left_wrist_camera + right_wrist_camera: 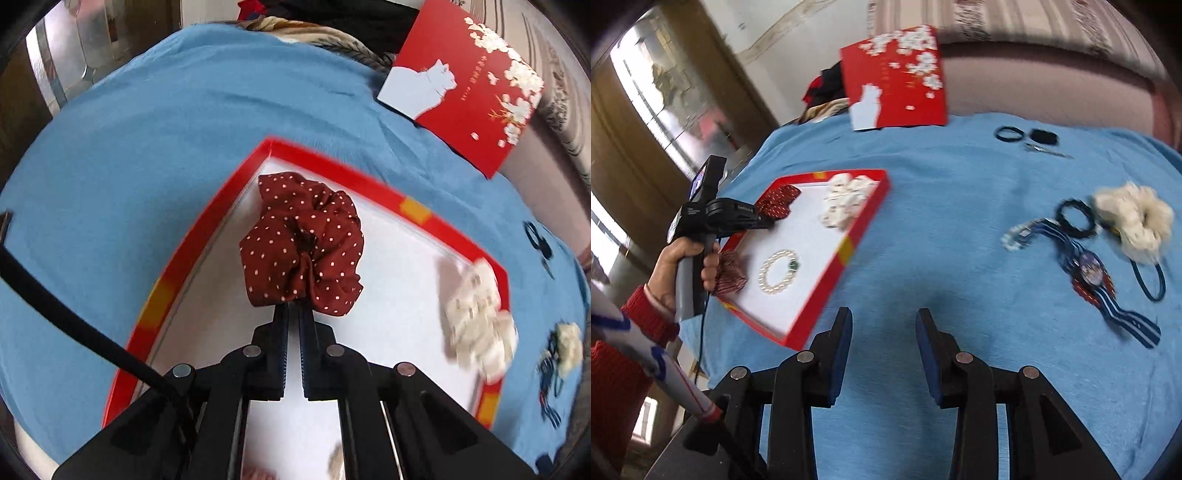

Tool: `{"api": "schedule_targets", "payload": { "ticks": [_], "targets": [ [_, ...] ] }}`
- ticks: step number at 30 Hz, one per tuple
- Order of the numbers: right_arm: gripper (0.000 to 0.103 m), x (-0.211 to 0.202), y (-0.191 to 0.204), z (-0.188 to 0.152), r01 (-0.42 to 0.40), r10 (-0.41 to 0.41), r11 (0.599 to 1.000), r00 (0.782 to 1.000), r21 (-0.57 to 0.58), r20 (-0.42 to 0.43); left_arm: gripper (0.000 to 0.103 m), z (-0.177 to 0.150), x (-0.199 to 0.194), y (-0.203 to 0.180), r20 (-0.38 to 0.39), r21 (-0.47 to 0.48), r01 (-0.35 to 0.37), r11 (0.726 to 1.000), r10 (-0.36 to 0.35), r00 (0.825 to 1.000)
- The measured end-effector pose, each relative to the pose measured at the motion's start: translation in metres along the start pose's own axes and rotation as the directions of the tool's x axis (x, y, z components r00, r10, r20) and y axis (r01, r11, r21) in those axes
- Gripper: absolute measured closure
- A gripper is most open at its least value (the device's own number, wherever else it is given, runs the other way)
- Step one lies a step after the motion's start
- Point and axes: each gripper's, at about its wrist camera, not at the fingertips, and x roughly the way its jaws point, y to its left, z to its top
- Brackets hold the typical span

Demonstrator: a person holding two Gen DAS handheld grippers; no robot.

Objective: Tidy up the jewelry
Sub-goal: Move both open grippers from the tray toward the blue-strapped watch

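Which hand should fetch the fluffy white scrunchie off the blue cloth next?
The right. Its tool is open and empty over the blue cloth, with the white scrunchie on its side. The left tool is shut on the dotted red scrunchie over the red tray.

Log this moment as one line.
left gripper: shut on polka-dot scrunchie over red tray | right gripper: open, empty | white scrunchie: on blue cloth

The left wrist camera looks steeply down, close over the far corner of the shallow red-rimmed, white-lined cardboard tray (207,236). The right wrist camera sits farther back, facing obliquely across the blue cloth-covered tabletop (960,229). Both views share that tray (864,221) and the red flower-printed box lid (461,85) at the tabletop's far edge.
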Motion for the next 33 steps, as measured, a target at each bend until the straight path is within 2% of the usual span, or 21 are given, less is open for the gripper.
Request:
{"api": "schedule_targets", "payload": {
  "ticks": [3,7,9,11,12,13,16,18,21,25,29,33],
  "targets": [
    [0.064,-0.001,-0.015,-0.002,0.013,-0.013,0.999,1.000,0.034,0.009,0.098,0.016,0.005,-0.005,0.016,0.001,-0.018,1.000,0.018,1.000],
    [0.064,-0.010,-0.028,-0.010,0.014,-0.016,0.998,1.000,0.068,0.024,0.096,0.010,-0.021,-0.008,0.041,0.004,0.034,0.999,-0.034,0.999],
    [0.064,-0.015,-0.031,-0.015,0.018,-0.020,0.997,0.999,0.071,0.027,0.091,-0.004,-0.042,-0.013,0.063,0.047,0.019,0.999,-0.022,0.998],
    [0.064,-0.021,-0.033,-0.020,0.027,-0.029,0.998,0.999,0.060,0.032,0.078,-0.027,-0.071,-0.014,0.108,0.079,-0.009,0.997,0.001,0.994],
    [0.061,-0.023,-0.034,-0.023,0.029,-0.031,0.998,0.999,0.055,0.035,0.067,-0.042,-0.088,-0.013,0.125,0.078,-0.006,0.997,-0.004,0.992],
    [0.060,-0.025,-0.034,-0.027,0.035,-0.037,0.998,0.998,0.048,0.041,0.061,-0.051,-0.099,-0.011,0.131,0.073,0.002,0.997,-0.011,0.991],
    [0.059,-0.028,-0.035,-0.039,0.028,-0.031,0.998,0.998,0.051,0.050,0.057,-0.088,-0.135,-0.007,0.143,0.062,0.068,0.996,-0.077,0.987],
    [0.059,-0.026,-0.037,-0.046,0.023,-0.026,0.998,0.999,0.064,0.038,0.054,-0.111,-0.153,-0.004,0.157,0.057,0.074,0.996,-0.082,0.984],
    [0.059,-0.027,-0.037,-0.053,0.035,-0.037,0.997,0.999,0.069,0.031,0.054,-0.134,-0.168,-0.001,0.155,0.034,0.062,0.997,-0.066,0.986],
    [0.059,-0.035,-0.035,-0.058,0.055,-0.057,0.997,0.998,0.062,0.035,0.054,-0.158,-0.179,-0.003,0.152,-0.023,0.105,0.994,-0.100,0.983],
    [0.059,-0.048,-0.035,-0.063,0.080,-0.083,0.996,0.995,0.051,0.052,0.054,-0.181,-0.184,-0.016,0.177,-0.023,0.088,0.996,-0.083,0.981],
    [0.059,-0.060,-0.046,-0.071,0.110,-0.114,0.991,0.991,0.076,0.062,0.054,-0.205,-0.175,-0.039,0.133,0.015,0.104,0.995,-0.105,0.986]
  ]
}}
